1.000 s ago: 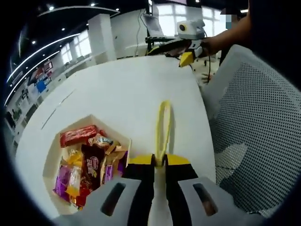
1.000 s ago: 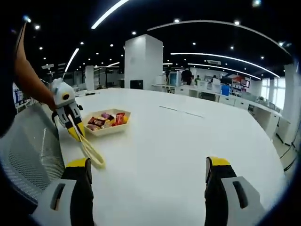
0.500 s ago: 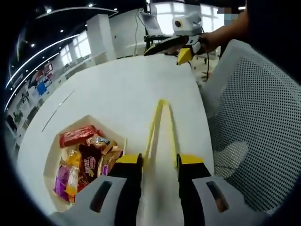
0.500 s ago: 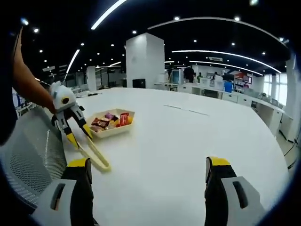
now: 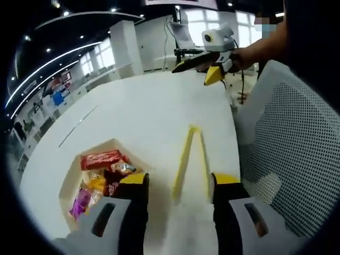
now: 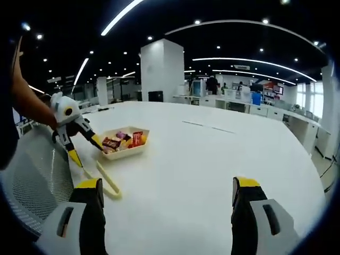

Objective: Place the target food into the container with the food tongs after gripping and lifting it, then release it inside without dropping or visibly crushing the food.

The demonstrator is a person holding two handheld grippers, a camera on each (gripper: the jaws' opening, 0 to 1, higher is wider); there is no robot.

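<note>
Left gripper [image 5: 178,183]: jaws spread wide, the yellow food tongs [image 5: 190,159] lying flat on the white table [image 5: 143,106] between and just beyond the tips, untouched by either jaw. Beside the left jaw sits the cream container [image 5: 71,178], holding wrapped snacks [image 5: 101,159], a red packet uppermost. Right gripper [image 6: 167,191]: jaws likewise spread, with bare tabletop between them. In the right gripper view, the tongs' arms lie apart near a mesh chair [image 6: 32,170].
</note>
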